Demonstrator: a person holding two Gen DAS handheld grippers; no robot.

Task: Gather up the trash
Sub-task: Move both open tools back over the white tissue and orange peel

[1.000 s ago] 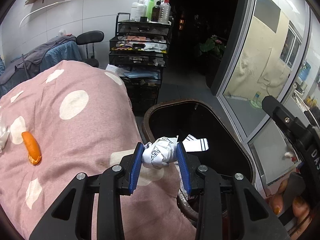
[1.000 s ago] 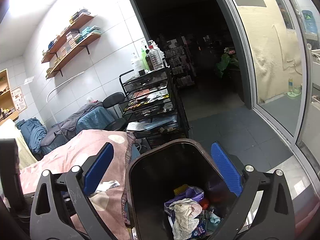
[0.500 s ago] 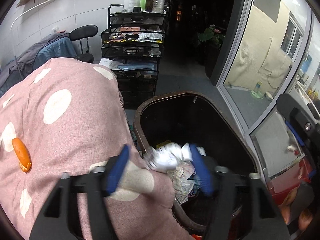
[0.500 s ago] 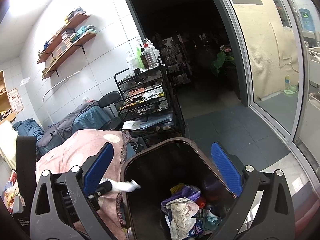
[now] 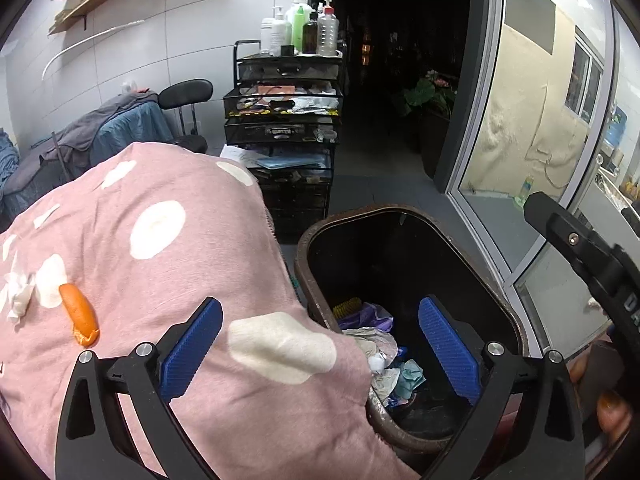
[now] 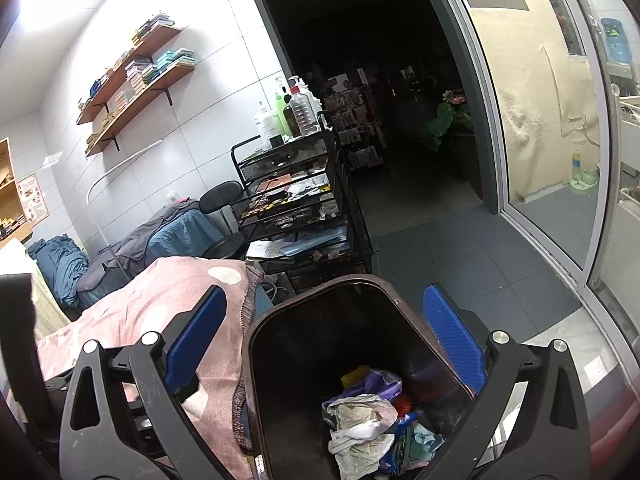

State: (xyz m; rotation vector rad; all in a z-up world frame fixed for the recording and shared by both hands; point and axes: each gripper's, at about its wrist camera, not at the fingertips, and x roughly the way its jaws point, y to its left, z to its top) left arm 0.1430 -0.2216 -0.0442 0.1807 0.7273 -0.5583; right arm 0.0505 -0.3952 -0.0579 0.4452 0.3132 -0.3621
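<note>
Pink dotted cloth point(image 5: 168, 280) | white tiled wall point(image 6: 208, 128) | both grippers point(image 5: 320, 344) point(image 6: 324, 340) released, left just opened

No readable text, label or number on anything in either view

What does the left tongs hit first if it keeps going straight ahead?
Probably the pink blanket edge next to the bin; the open left tongs straddle both, and depth is unclear.

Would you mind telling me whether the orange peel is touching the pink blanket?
Touching. The left wrist view shows the orange peel lying flat on the pink blanket, with no gap beneath it.
</note>
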